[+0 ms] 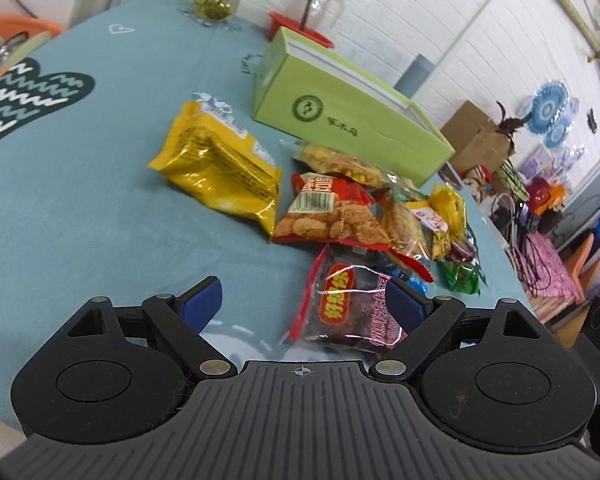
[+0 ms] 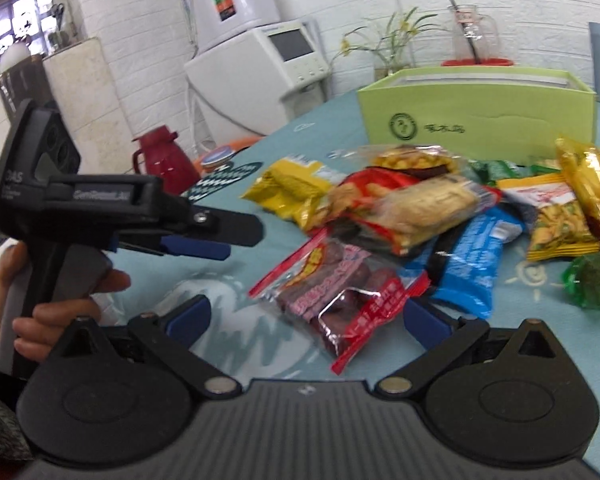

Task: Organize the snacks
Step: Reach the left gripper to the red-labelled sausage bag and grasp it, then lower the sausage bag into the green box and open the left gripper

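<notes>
Both claws stand open and empty over the surface; the red packet of dark snacks lies just ahead of the right claw, between its spread blue pads though not pressed, its long axis running diagonally from far left to near right. The left claw has the same packet against its right-hand pad — I judge the right claw better centred. Packet labels are blurred, and the green box hides its inside.
</notes>
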Demonstrator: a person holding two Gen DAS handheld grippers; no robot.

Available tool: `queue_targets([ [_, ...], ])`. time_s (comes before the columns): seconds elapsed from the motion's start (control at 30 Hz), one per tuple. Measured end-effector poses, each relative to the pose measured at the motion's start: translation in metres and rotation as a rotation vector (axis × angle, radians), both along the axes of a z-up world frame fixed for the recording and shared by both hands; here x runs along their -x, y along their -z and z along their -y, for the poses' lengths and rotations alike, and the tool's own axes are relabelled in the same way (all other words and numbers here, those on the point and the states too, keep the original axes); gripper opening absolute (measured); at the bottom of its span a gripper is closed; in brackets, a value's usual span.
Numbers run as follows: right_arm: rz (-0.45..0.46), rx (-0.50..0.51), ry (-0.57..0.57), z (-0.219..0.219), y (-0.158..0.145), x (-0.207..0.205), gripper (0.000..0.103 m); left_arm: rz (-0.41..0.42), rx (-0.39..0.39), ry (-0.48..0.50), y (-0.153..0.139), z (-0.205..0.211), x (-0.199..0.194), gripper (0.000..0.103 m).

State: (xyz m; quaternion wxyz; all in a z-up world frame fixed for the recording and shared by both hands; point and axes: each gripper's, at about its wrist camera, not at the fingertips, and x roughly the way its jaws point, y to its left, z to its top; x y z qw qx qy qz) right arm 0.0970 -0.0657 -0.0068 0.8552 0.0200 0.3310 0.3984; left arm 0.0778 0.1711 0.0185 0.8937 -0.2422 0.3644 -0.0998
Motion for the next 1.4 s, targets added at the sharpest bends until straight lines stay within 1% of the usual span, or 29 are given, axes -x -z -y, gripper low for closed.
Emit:
queue_targets([
  [0.1, -0.005, -0.007, -0.057, -0.014, -0.003, 0.003, 0.103, -0.004, 0.011, -0.031, 0.003, -0.009, 0.004, 0.077],
  [0.17, -0.022, -0.040, -0.110, -0.018, -0.005, 0.005, 0.102, -0.009, 0.010, -0.052, 0.004, -0.016, 0.007, 0.078],
  [0.2, -0.020, -0.050, -0.119, -0.019, -0.007, 0.004, 0.102, -0.011, 0.012, -0.058, 0.005, -0.018, 0.008, 0.078],
  [0.23, 0.002, -0.039, -0.103, -0.018, -0.010, 0.003, 0.102, -0.011, 0.016, -0.064, 0.005, -0.020, 0.009, 0.078],
  [0.3, 0.081, 0.024, -0.056, -0.020, -0.014, -0.004, 0.102, -0.009, 0.025, -0.063, 0.005, -0.022, 0.010, 0.078],
  [0.37, 0.115, 0.083, -0.049, -0.025, -0.011, -0.013, 0.102, -0.010, 0.030, -0.050, 0.007, -0.020, 0.008, 0.078],
  [0.43, 0.109, 0.107, -0.086, -0.032, -0.004, -0.022, 0.102, -0.022, 0.041, -0.033, 0.009, -0.014, 0.004, 0.076],
  [0.5, 0.081, 0.130, -0.111, -0.038, 0.006, -0.025, 0.102, -0.033, 0.064, -0.014, 0.013, -0.010, -0.001, 0.074],
  [0.57, 0.060, 0.116, -0.132, -0.040, 0.010, -0.022, 0.102, -0.038, 0.083, 0.001, 0.015, -0.006, -0.004, 0.073],
  [0.63, 0.044, 0.089, -0.157, -0.041, 0.010, -0.017, 0.102, -0.038, 0.075, 0.005, 0.015, -0.003, -0.008, 0.073],
  [0.7, 0.060, 0.090, -0.144, -0.040, 0.010, -0.014, 0.102, -0.038, 0.063, 0.009, 0.014, -0.001, -0.011, 0.073],
  [0.77, 0.077, 0.103, -0.097, -0.037, 0.011, -0.014, 0.102, -0.040, 0.054, 0.013, 0.014, 0.001, -0.012, 0.073],
  [0.83, 0.058, 0.098, -0.068, -0.034, 0.013, -0.018, 0.102, -0.045, 0.050, 0.019, 0.014, 0.004, -0.015, 0.073],
  [0.9, 0.049, 0.087, -0.064, -0.034, 0.015, -0.018, 0.100, -0.044, 0.039, 0.032, 0.013, 0.009, -0.016, 0.072],
  [0.93, 0.056, 0.091, -0.067, -0.035, 0.016, -0.017, 0.099, -0.043, 0.034, 0.041, 0.013, 0.013, -0.016, 0.070],
  [1.0, 0.077, 0.109, -0.076, -0.039, 0.018, -0.014, 0.092, -0.043, 0.026, 0.068, 0.015, 0.019, -0.016, 0.062],
  [1.03, 0.099, 0.121, -0.080, -0.041, 0.019, -0.012, 0.089, -0.039, 0.017, 0.081, 0.016, 0.022, -0.015, 0.047],
  [1.07, 0.119, 0.132, -0.085, -0.042, 0.019, -0.010, 0.080, -0.040, 0.004, 0.097, 0.016, 0.026, -0.015, 0.029],
  [1.1, 0.126, 0.139, -0.080, -0.044, 0.019, -0.011, 0.072, -0.046, 0.003, 0.108, 0.017, 0.028, -0.015, 0.024],
  [1.13, 0.120, 0.138, -0.078, -0.044, 0.018, -0.011, 0.072, -0.054, 0.015, 0.105, 0.017, 0.028, -0.014, 0.022],
  [1.17, 0.105, 0.133, -0.091, -0.045, 0.016, -0.013, 0.072, -0.064, 0.011, 0.097, 0.015, 0.027, -0.012, 0.021],
  [1.27, 0.069, 0.080, -0.148, -0.049, 0.009, -0.013, 0.071, -0.066, -0.024, 0.075, 0.001, 0.019, 0.000, 0.020],
  [1.37, 0.080, 0.023, -0.213, -0.060, -0.005, -0.015, 0.071, -0.044, -0.070, 0.013, -0.018, 0.008, 0.008, 0.021],
  [1.4, 0.098, 0.009, -0.229, -0.066, -0.012, -0.018, 0.071, -0.025, -0.080, -0.004, -0.026, 0.004, 0.006, 0.021],
])
